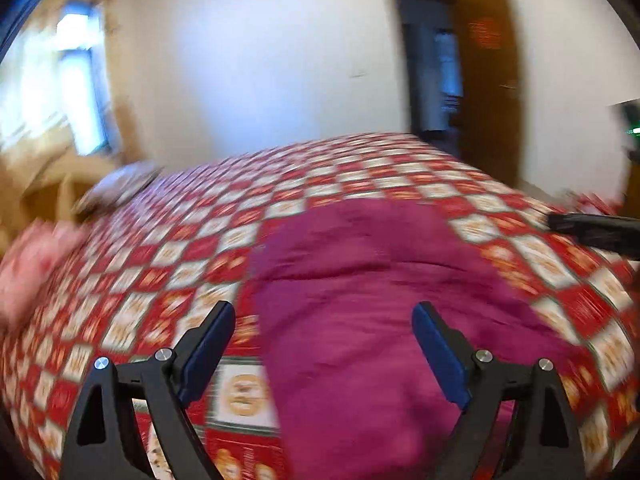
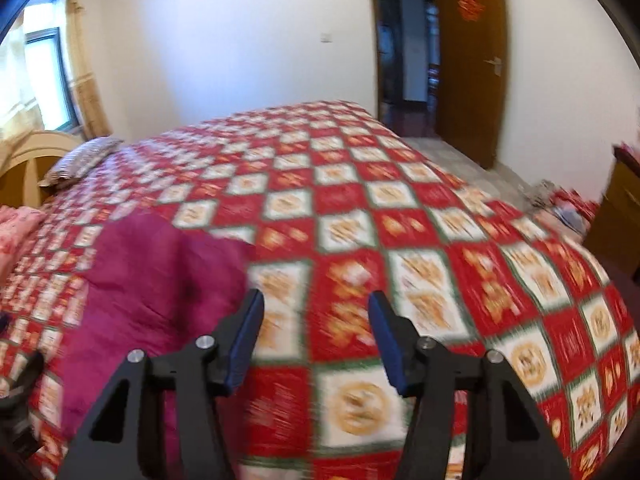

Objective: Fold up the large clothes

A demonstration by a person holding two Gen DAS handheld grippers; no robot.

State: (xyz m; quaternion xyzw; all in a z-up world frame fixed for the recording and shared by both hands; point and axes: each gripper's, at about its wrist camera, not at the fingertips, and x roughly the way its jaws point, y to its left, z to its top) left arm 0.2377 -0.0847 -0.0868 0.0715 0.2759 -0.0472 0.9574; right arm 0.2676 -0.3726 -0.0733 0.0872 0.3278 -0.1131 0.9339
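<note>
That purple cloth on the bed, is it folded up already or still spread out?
Folded, at least partly: the purple cloth lies as a compact block with straight edges on the checked bedspread. How many folds, cannot tell.

White walls (image 2: 224, 40), open brown door (image 2: 468, 60), bright window (image 2: 44, 76), checkered bed (image 2: 360, 200)

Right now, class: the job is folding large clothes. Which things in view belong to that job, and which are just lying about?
Part of the job:
magenta garment, spread on the bed
left gripper, open above it
right gripper, open beside it

Just lying about:
checked bedspread
patterned pillow
pink cloth
brown door
</note>
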